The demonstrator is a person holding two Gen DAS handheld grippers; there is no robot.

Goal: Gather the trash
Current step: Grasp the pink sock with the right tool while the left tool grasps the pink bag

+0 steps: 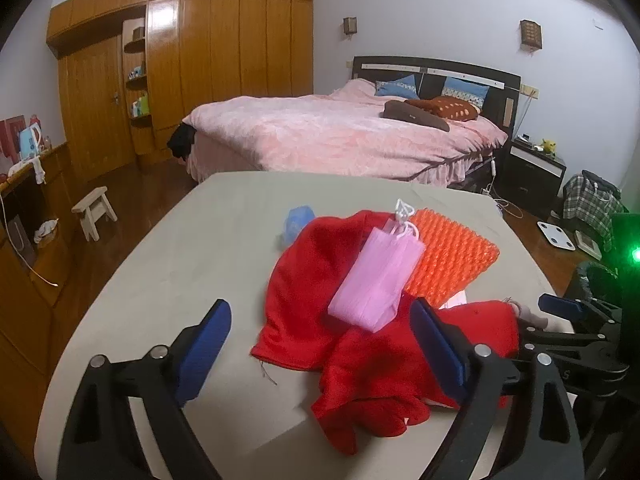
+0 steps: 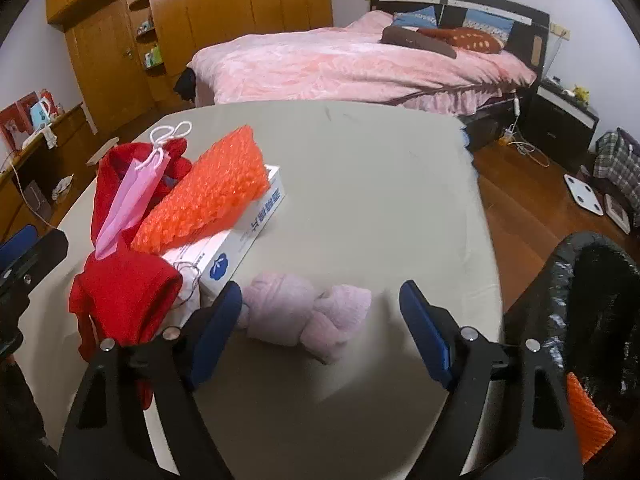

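A pink face mask [image 1: 374, 280] lies on a red garment [image 1: 320, 300] on the beige table [image 1: 180, 280]. An orange bubble-wrap sheet [image 1: 452, 260] lies behind it, on a white box [image 2: 244, 232] in the right wrist view. A small blue item [image 1: 298, 220] sits beyond the garment. My left gripper [image 1: 320, 328] is open, just short of the mask. My right gripper [image 2: 320, 308] is open, with a pale pink rolled cloth [image 2: 304, 308] between its fingers. The mask [image 2: 132, 200], garment [image 2: 124, 292] and bubble wrap [image 2: 208, 196] show at left there.
A bin lined with a black bag [image 2: 592, 300] stands at the table's right edge, with an orange piece [image 2: 588, 420] by it. A pink bed [image 1: 340, 136], wooden wardrobe [image 1: 220, 60], a small stool [image 1: 94, 212] and a nightstand [image 1: 532, 172] stand beyond.
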